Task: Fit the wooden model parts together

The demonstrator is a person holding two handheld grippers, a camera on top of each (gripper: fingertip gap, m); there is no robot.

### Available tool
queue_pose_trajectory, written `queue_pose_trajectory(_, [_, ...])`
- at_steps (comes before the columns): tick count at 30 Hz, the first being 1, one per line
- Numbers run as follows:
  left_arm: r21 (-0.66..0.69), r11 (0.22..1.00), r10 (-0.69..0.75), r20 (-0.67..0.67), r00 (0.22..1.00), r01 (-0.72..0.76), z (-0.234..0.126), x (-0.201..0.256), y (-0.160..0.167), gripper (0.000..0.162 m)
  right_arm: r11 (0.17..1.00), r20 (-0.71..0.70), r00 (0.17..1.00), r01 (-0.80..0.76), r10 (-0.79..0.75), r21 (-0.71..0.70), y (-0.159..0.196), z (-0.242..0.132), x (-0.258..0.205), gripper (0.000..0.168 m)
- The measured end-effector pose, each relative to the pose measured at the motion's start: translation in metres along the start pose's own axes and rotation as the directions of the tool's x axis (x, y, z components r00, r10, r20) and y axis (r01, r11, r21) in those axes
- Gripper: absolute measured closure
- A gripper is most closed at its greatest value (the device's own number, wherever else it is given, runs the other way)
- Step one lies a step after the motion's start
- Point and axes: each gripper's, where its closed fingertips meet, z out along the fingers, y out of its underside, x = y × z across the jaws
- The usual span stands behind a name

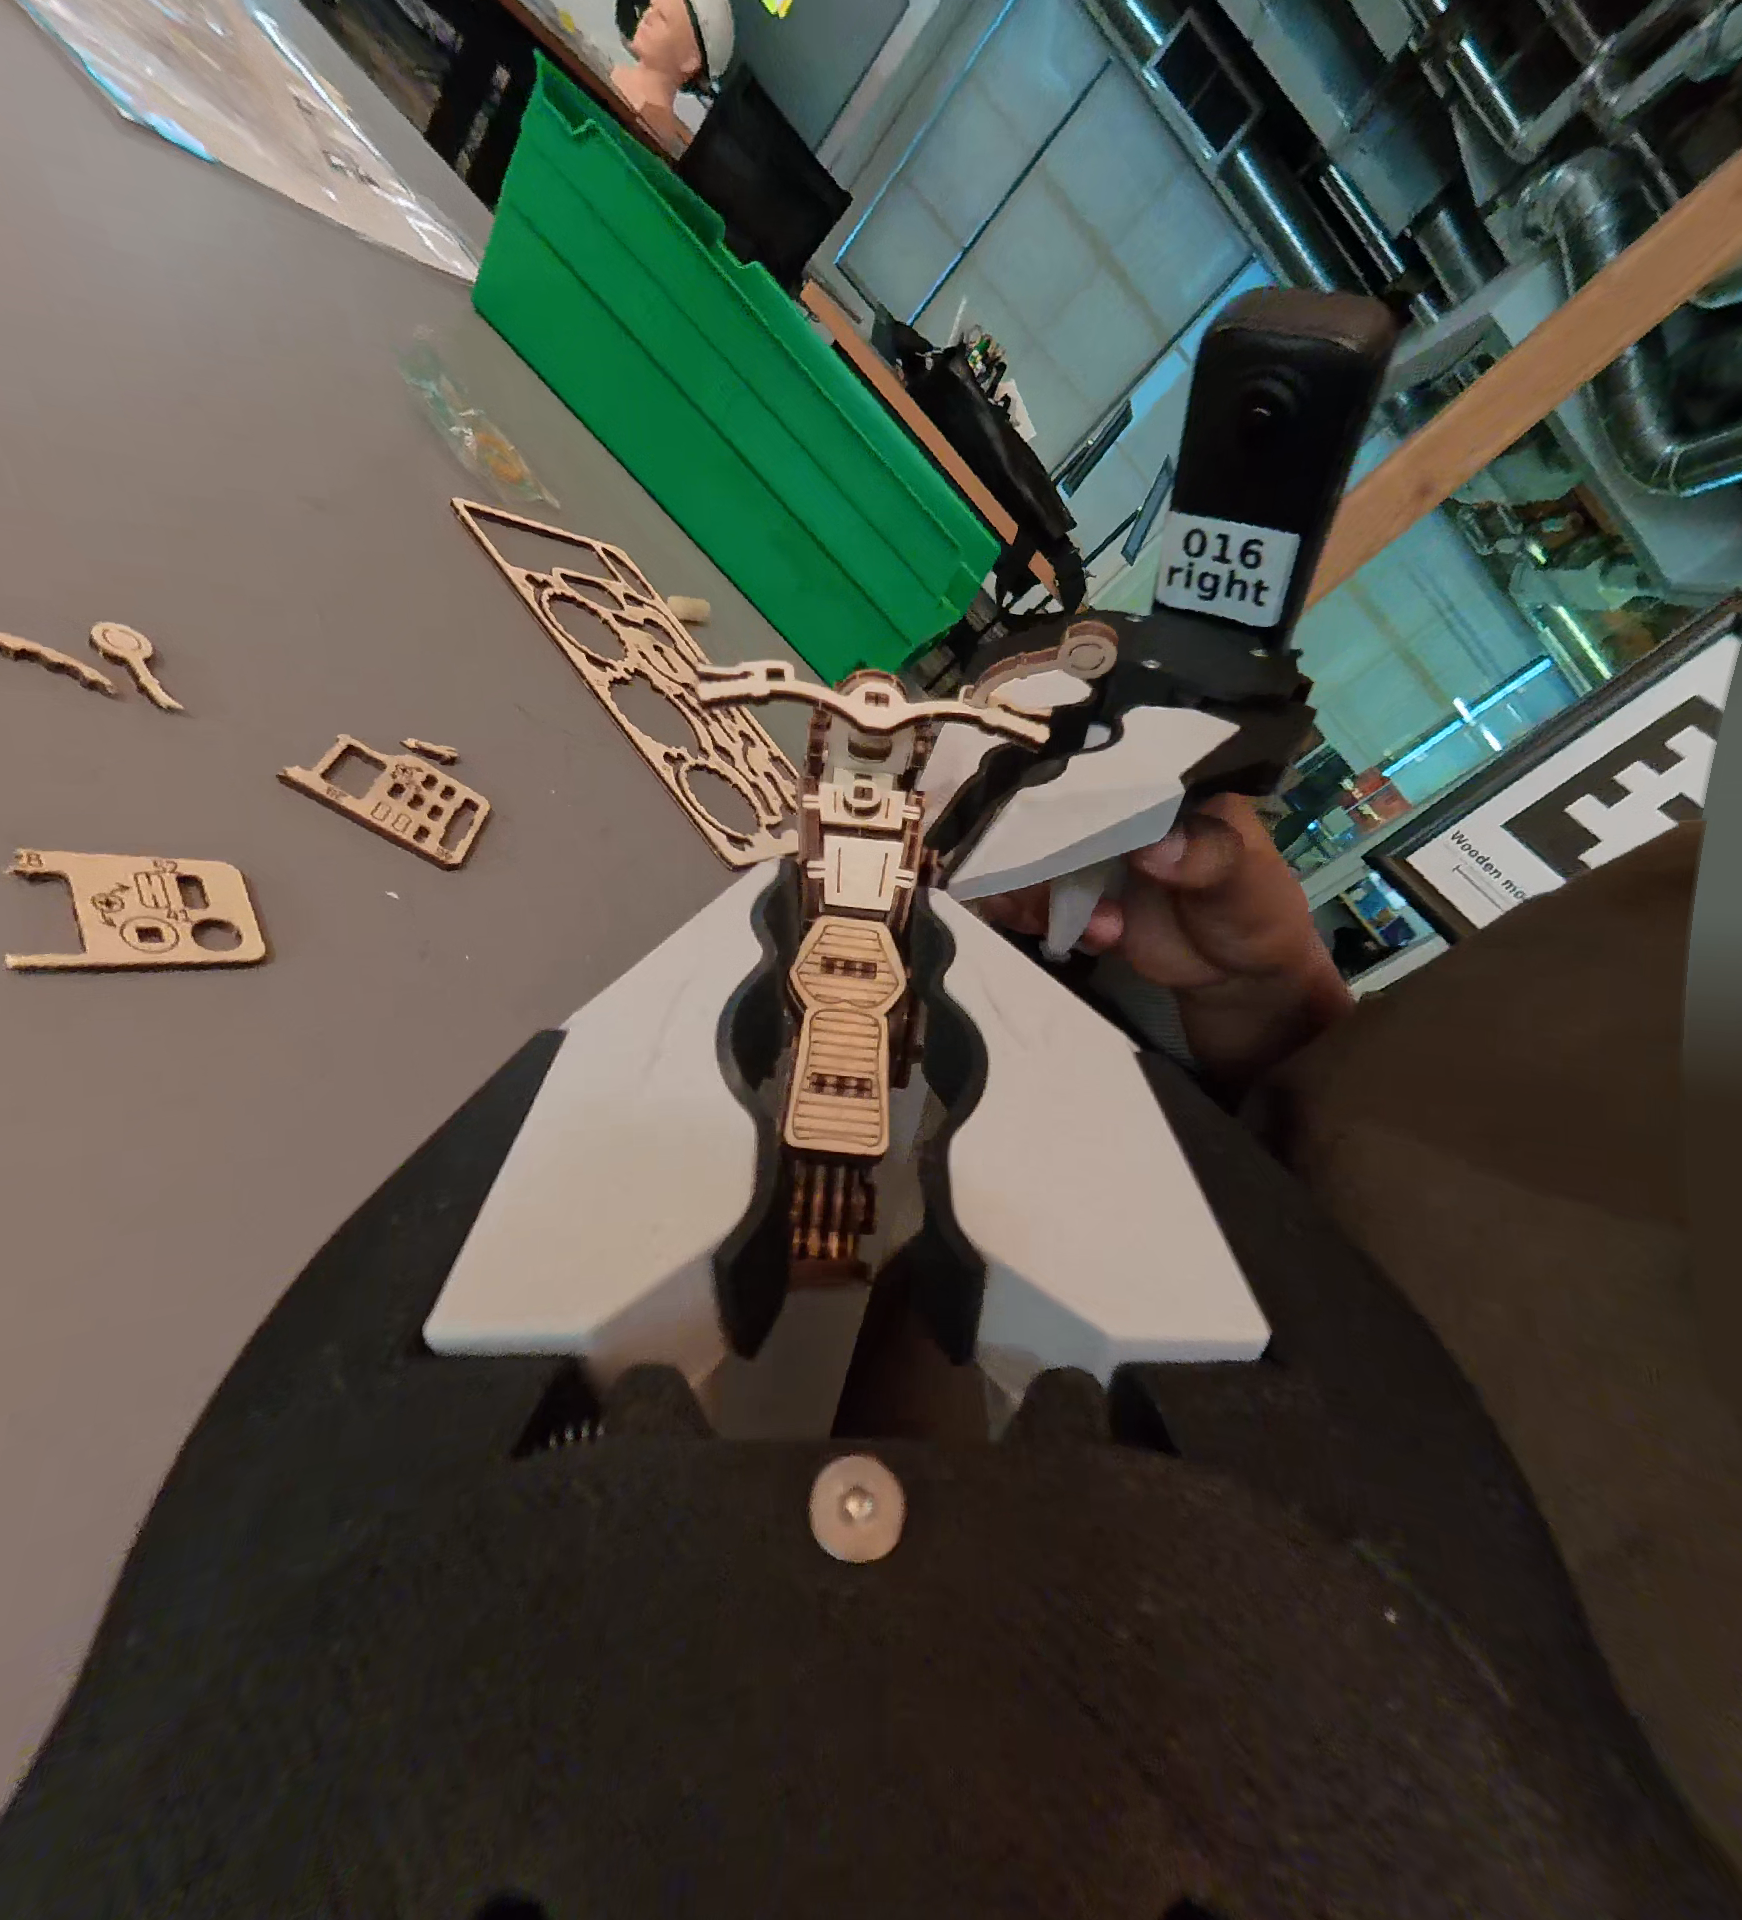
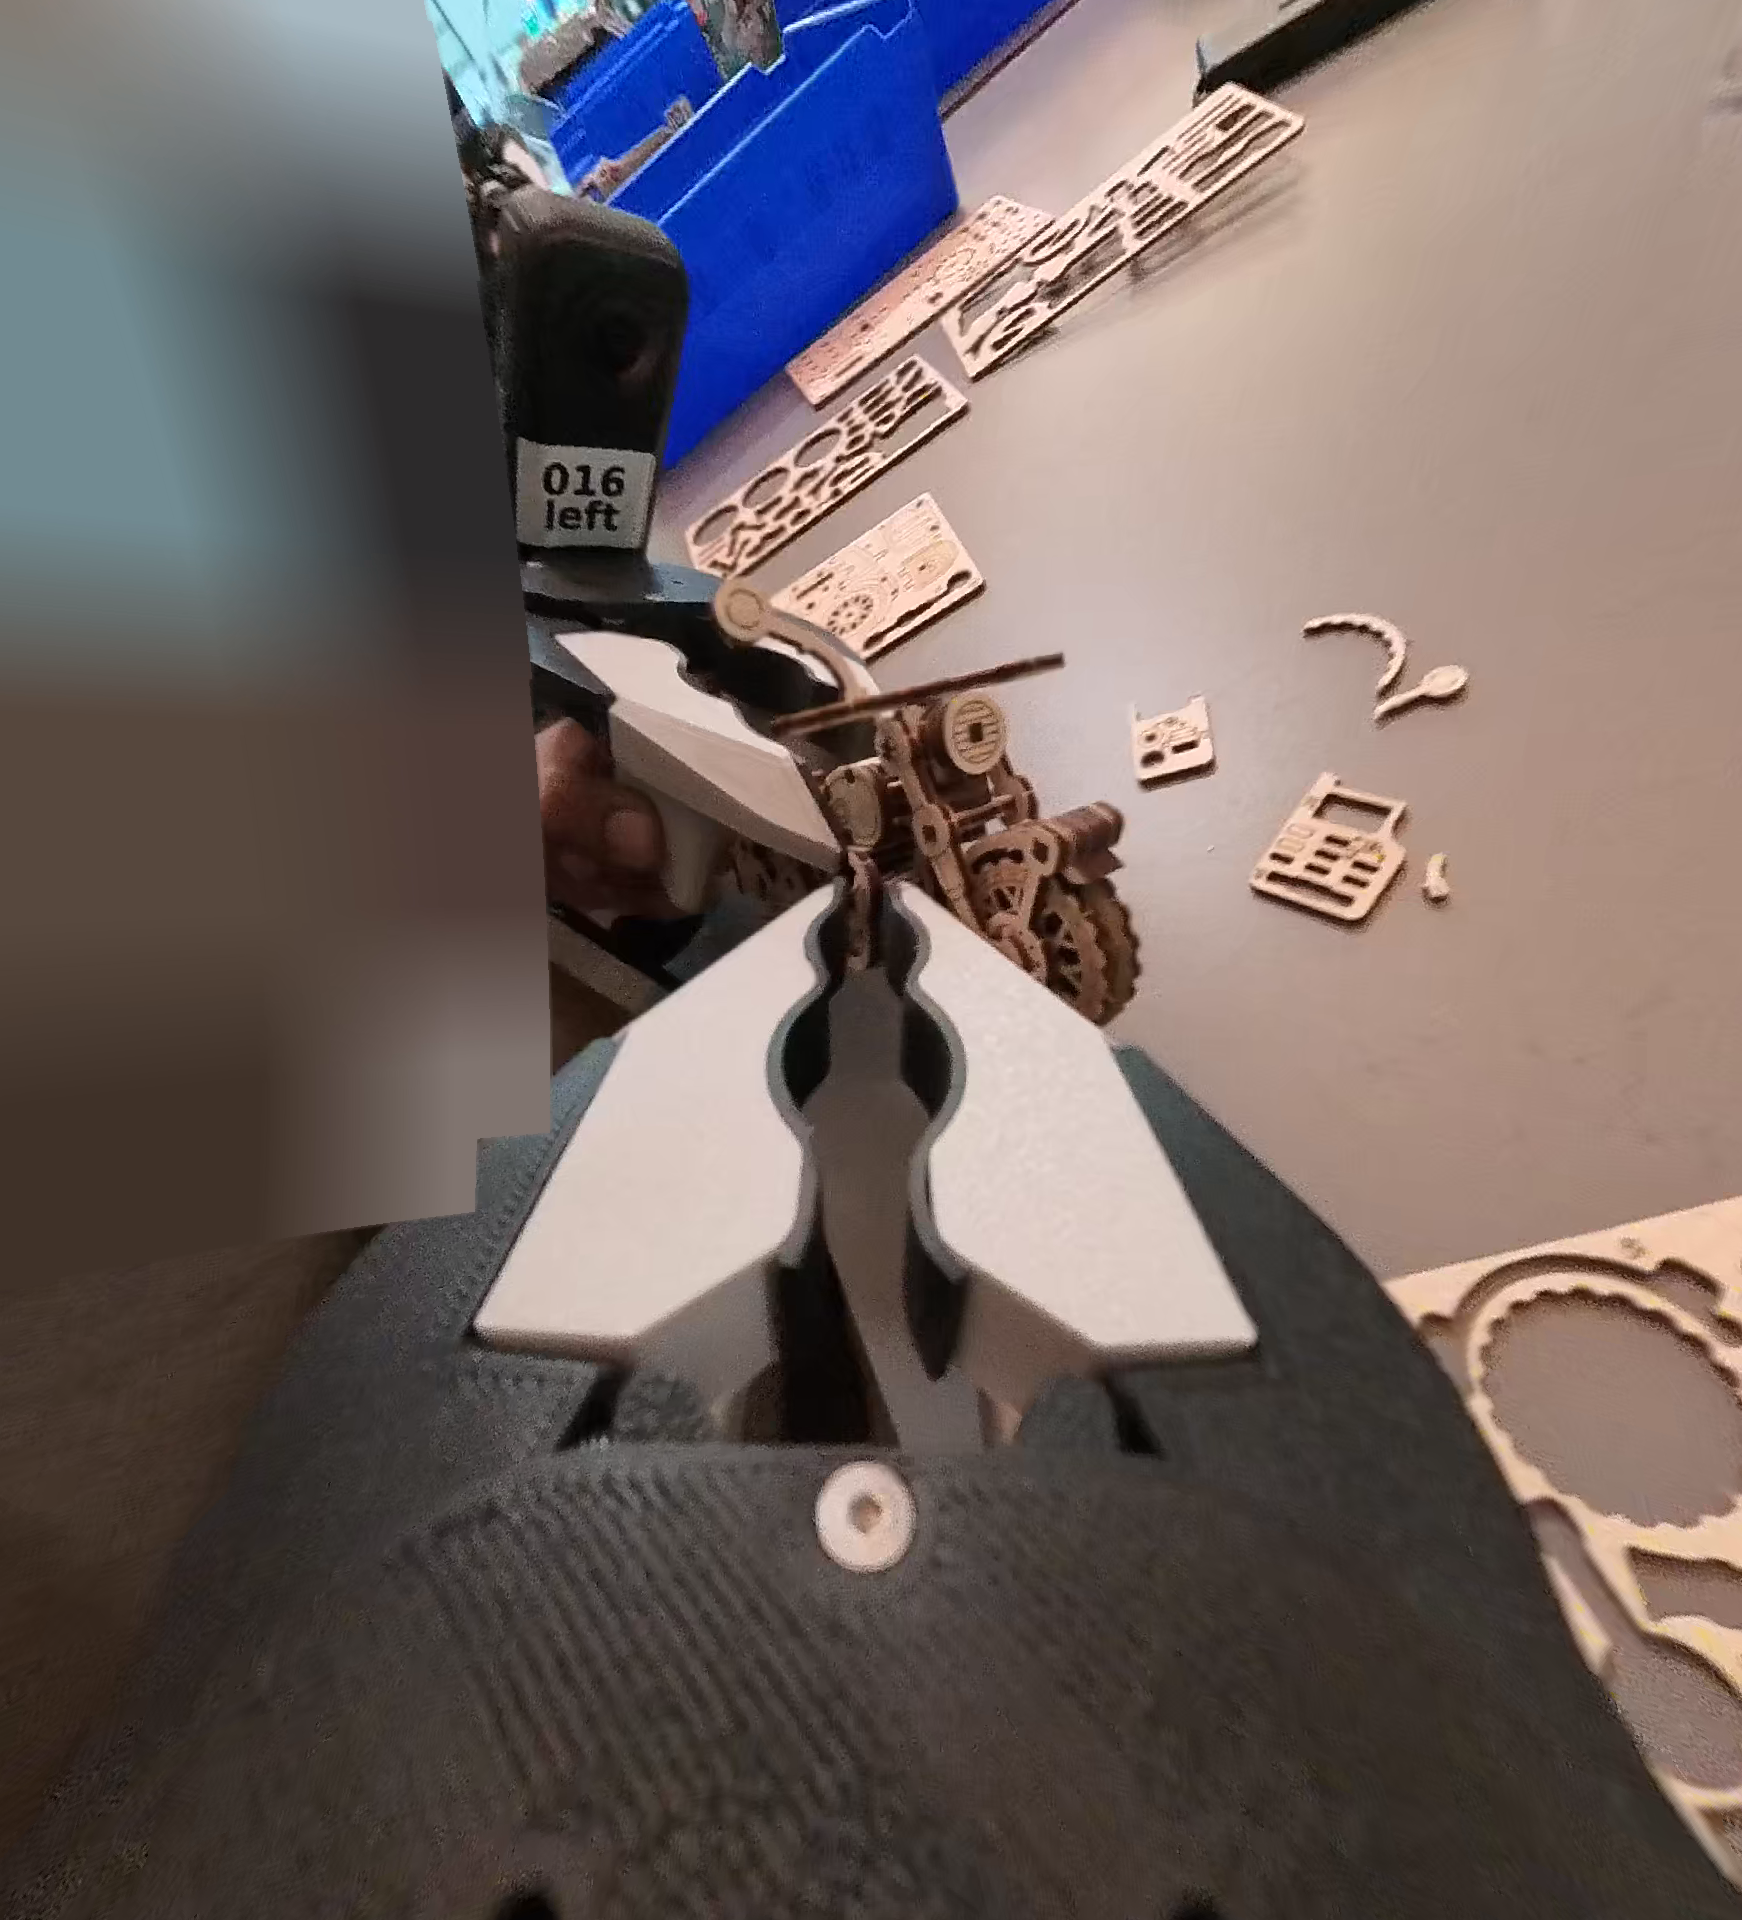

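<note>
**A:** Left wrist view: your left gripper [image 1: 851,1049] is clamped on the wooden motorcycle model [image 1: 846,997], jaws closed against its flanks at the seat. Long axis runs straight out along the fingers, handlebar [image 1: 872,707] end past the fingertips, rear end back near the finger roots.

**B:** And the right?

**A:** Your right gripper [image 2: 862,914] has its jaws nearly shut, tips pinching a thin stem. It looks like the lower end of the curved mirror piece [image 2: 779,634], round head up and beyond the tips. Can't tell if the stem is seated in the model yet.

**B:** So which step?

**A:** My read: you're fitting that mirror at the bar end on the side nearest your right tips. Model is mostly built: wheels, frame, headlight [image 2: 973,732] all on.

**B:** Next move?

**A:** Probably keep the left clamp steady as the anvil and push the stem along its slot line, no twisting. The piece is thin and could snap if levered sideways.

**B:** More parts after?

**A:** A second mirror-shaped piece [image 1: 129,655] and a curved strip [image 1: 15,649] lie on the table [image 1: 171,1143], well off to the left of your left jaws, among cut-out scraps. The big spent sheet [image 1: 628,665] sits just beyond the model.
</note>
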Motion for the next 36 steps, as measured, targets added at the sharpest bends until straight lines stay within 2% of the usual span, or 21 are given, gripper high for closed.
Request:
queue_pose_trajectory(1, [-0.007, 1.000, -0.013, 0.000, 1.000, 0.013, 0.001, -0.001, 0.001, 0.144, 0.999, 0.019, 0.999, -0.034, 0.034, -0.001, 0.001, 0.000, 0.001, 0.164])
queue_pose_trajectory(3, [-0.027, 0.999, -0.026, 0.012, 1.000, 0.027, 0.002, -0.005, 0.006, 0.144, 0.997, 0.041, 0.996, -0.079, 0.079, -0.012, 0.006, 0.002, 0.004, 0.164])
queue_pose_trajectory(8, [-0.079, 0.995, -0.064, 0.034, 0.997, 0.067, 0.004, -0.013, 0.015, 0.144, 0.995, 0.018, 0.997, -0.068, 0.069, -0.069, 0.018, 0.006, 0.011, 0.164])
queue_pose_trajectory(20, [-0.083, 0.990, -0.113, 0.041, 0.993, 0.116, 0.004, -0.019, 0.015, 0.144, 0.987, 0.029, 0.988, -0.151, 0.153, -0.060, 0.022, 0.009, 0.017, 0.164])
queue_pose_trajectory(36, [-0.157, 0.979, -0.110, 0.116, 0.987, 0.128, 0.007, -0.029, 0.027, 0.144, 0.964, 0.046, 0.969, -0.235, 0.243, -0.128, 0.037, 0.014, 0.024, 0.163])
